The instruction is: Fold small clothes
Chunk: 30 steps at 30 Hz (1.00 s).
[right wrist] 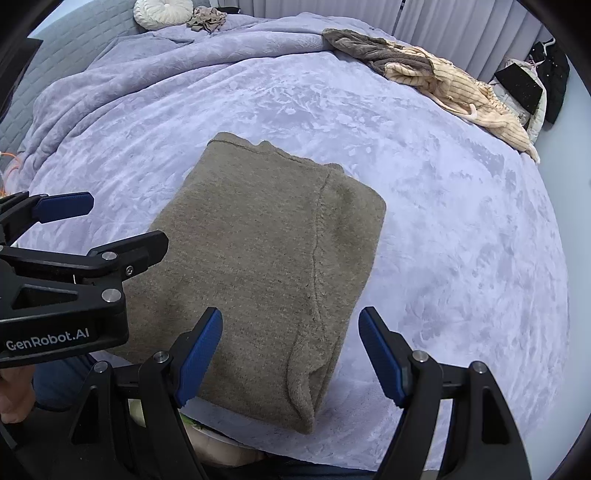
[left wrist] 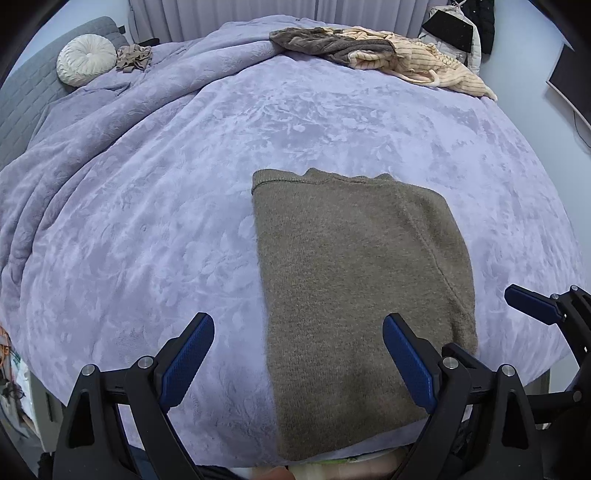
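An olive-brown knitted sweater (left wrist: 354,277) (right wrist: 266,258) lies folded into a flat rectangle on the lavender bedspread (left wrist: 147,221) (right wrist: 461,240), close to the bed's near edge. My left gripper (left wrist: 299,350) hovers over the sweater's near left side. It is open, with its left finger over bare bedspread and its right finger over the knit. My right gripper (right wrist: 291,350) is open too and spans the sweater's near right corner, where a folded sleeve edge shows. Neither pinches any cloth. Each gripper appears at the edge of the other's view: the right one's finger (left wrist: 532,302), the left gripper (right wrist: 127,219).
A heap of loose clothes (left wrist: 388,55) (right wrist: 443,85), grey-brown and cream ribbed, lies at the far side of the bed. A round white cushion (left wrist: 86,59) and a small crumpled beige garment (left wrist: 135,57) sit at the far left. Jackets (left wrist: 461,33) hang beyond.
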Each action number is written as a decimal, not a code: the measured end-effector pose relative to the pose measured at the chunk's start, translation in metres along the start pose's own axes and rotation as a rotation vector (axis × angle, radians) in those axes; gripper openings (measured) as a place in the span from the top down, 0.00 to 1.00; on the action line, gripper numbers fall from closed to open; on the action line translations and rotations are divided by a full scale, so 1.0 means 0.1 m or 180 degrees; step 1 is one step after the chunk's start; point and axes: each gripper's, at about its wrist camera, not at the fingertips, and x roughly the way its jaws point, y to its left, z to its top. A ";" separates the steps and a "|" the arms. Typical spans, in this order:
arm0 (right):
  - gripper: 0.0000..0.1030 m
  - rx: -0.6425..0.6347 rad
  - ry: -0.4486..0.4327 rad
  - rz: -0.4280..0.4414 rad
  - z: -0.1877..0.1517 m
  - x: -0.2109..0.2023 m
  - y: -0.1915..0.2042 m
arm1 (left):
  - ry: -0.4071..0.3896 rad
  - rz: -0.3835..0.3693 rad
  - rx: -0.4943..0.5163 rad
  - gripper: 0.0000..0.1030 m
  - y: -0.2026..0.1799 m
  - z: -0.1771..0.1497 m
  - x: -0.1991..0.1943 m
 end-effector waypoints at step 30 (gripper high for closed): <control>0.23 0.0000 0.0161 -0.0108 0.18 0.14 -0.01 | 0.0052 -0.0048 -0.0011 0.09 0.12 0.10 0.16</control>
